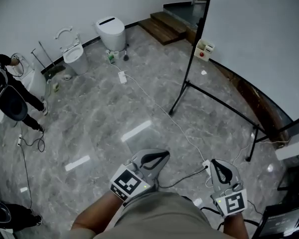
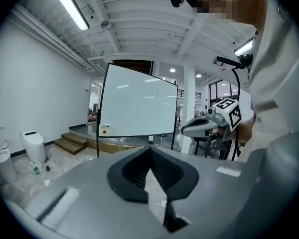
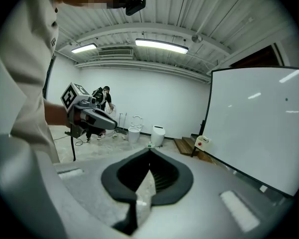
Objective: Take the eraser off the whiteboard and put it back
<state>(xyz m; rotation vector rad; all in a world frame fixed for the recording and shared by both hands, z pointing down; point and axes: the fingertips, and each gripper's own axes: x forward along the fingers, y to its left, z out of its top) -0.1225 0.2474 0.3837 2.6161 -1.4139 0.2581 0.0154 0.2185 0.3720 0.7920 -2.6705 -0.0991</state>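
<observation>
Both claws closed tight and empty: left claw (image 1: 162, 155), right claw (image 1: 215, 163). Eraser (image 1: 204, 50) sits on whiteboard (image 1: 259, 44), far right.

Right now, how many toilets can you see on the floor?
2. One toilet with its seat raised stands at the upper left of the head view, one closed toilet to its right. Others may hide at the left edge.

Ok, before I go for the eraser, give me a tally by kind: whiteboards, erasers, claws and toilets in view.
Whiteboard: 1
Eraser: 1, on the board's left edge
Claws: 2, left claw and right claw, both shut and empty
Toilets: 2, seat-up toilet and closed toilet
Total: 6
</observation>
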